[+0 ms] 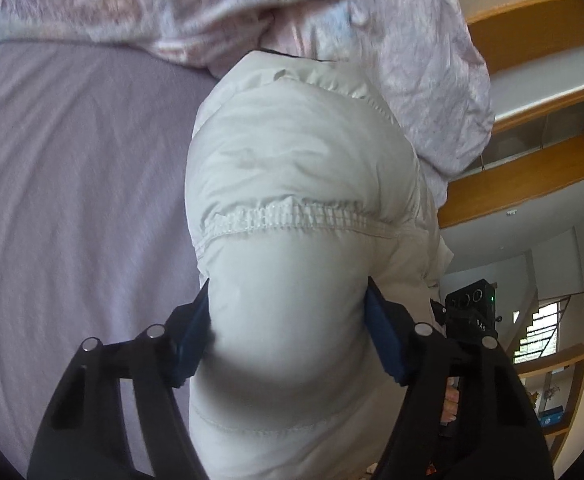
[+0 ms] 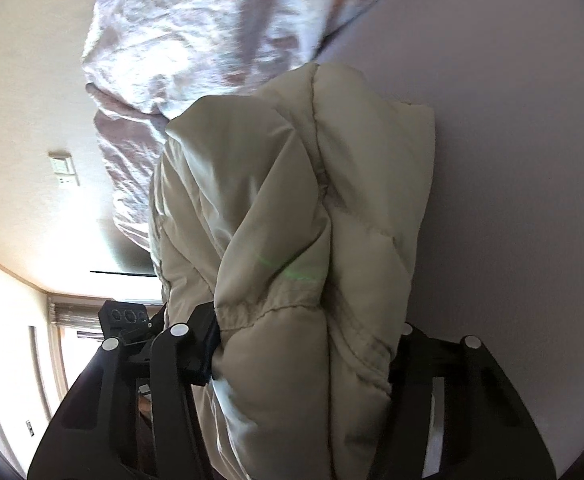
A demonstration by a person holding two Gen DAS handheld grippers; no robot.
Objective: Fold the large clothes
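Note:
A cream puffy down jacket (image 1: pixel 292 160) fills the middle of the left wrist view, its elastic hem band crossing at mid-height. My left gripper (image 1: pixel 288 320) is shut on a thick bunch of the jacket, blue pads pressed into both sides. In the right wrist view the same jacket (image 2: pixel 292 208) hangs folded and bunched between the jaws. My right gripper (image 2: pixel 303 352) is shut on it. Both views are tilted, with the jacket lifted above the lavender bed sheet (image 1: pixel 72 180).
A crumpled floral quilt (image 1: pixel 152 8) lies at the far end of the bed, also in the right wrist view (image 2: pixel 196 40). Wooden shelves (image 1: pixel 539 152) stand at the right. The other gripper (image 1: pixel 471 312) shows beside the jacket. A wall with a switch panel (image 2: pixel 62 162) is at left.

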